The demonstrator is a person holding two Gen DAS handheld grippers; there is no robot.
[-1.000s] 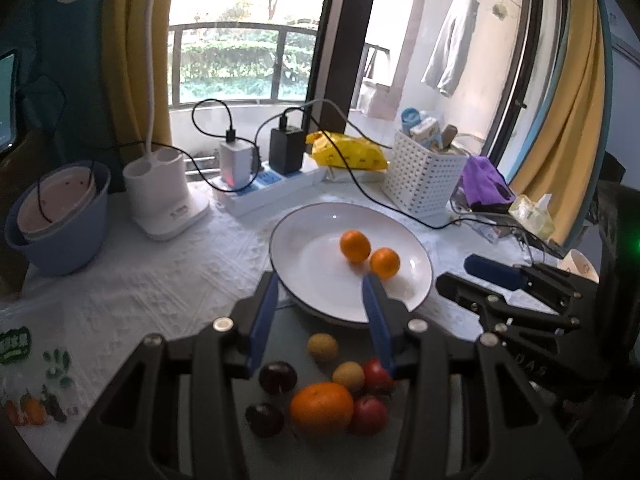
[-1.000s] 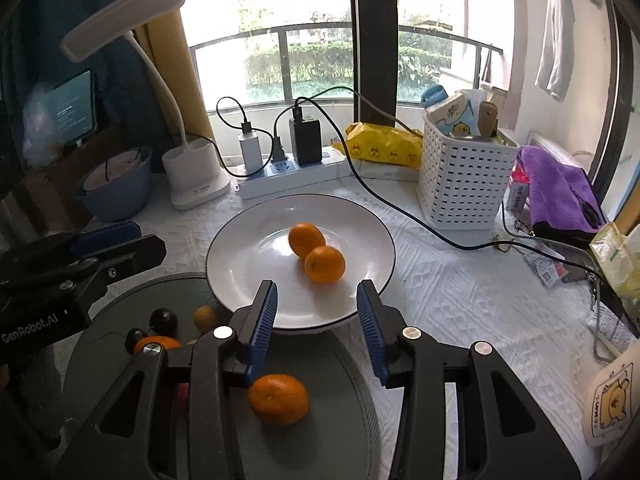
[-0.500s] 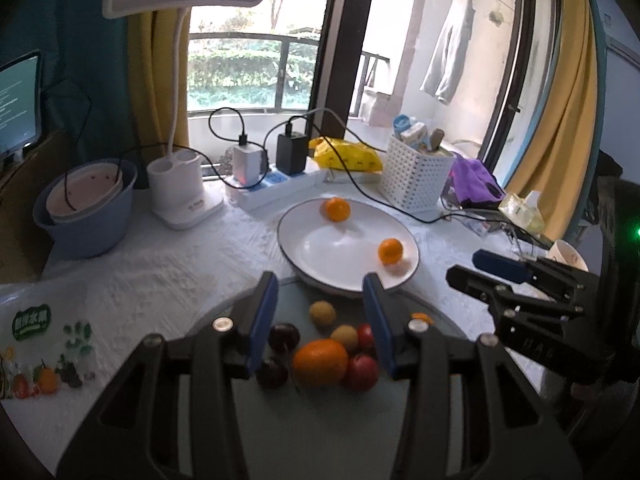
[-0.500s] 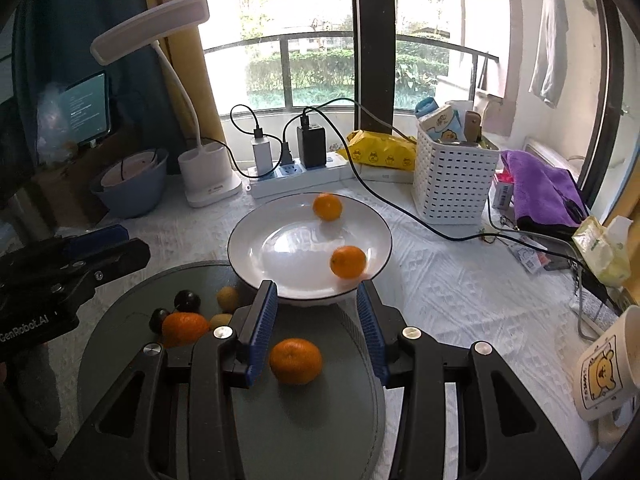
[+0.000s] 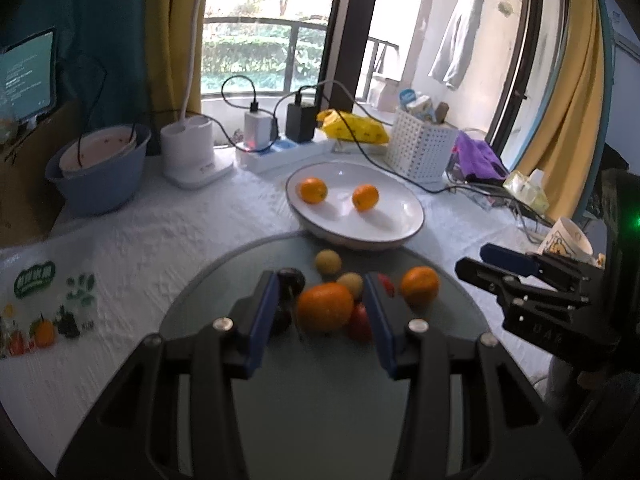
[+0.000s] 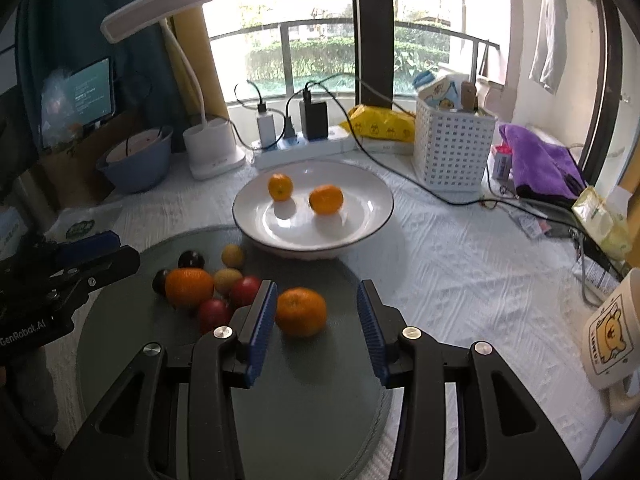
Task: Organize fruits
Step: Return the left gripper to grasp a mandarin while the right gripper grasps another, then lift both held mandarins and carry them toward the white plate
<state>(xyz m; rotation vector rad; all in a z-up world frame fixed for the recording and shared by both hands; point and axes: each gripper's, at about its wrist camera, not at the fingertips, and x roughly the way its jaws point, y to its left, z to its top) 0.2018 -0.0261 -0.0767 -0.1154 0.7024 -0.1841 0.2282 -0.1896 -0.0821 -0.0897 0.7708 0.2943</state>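
Note:
A white plate [image 5: 402,229] [image 6: 374,222] holds two small oranges [image 5: 313,190] [image 5: 365,197], apart from each other. In front of it a grey round tray [image 5: 320,408] [image 6: 304,400] carries a big orange [image 5: 325,307] [image 6: 188,286], a second orange [image 6: 301,312] [image 5: 419,285], dark plums [image 6: 191,259], yellow fruits [image 6: 232,255] and red fruits [image 6: 245,290]. My left gripper [image 5: 320,314] is open, framing the big orange with gaps on both sides. My right gripper [image 6: 316,322] is open around the second orange, whose left side lies close to the left pad.
At the back stand a white lamp base [image 5: 192,152], a blue bowl [image 5: 96,184], a power strip with chargers [image 5: 280,148], a white basket [image 6: 452,152] and a purple cloth [image 6: 540,160]. A cable [image 6: 440,198] crosses the cloth. A mug [image 6: 608,332] stands at the right, and a printed bag [image 5: 44,304] lies at the left.
Both grippers have drawn back from the plate over the tray, so the tray's oranges now sit between their fingers. The two oranges in the plate have rolled apart.

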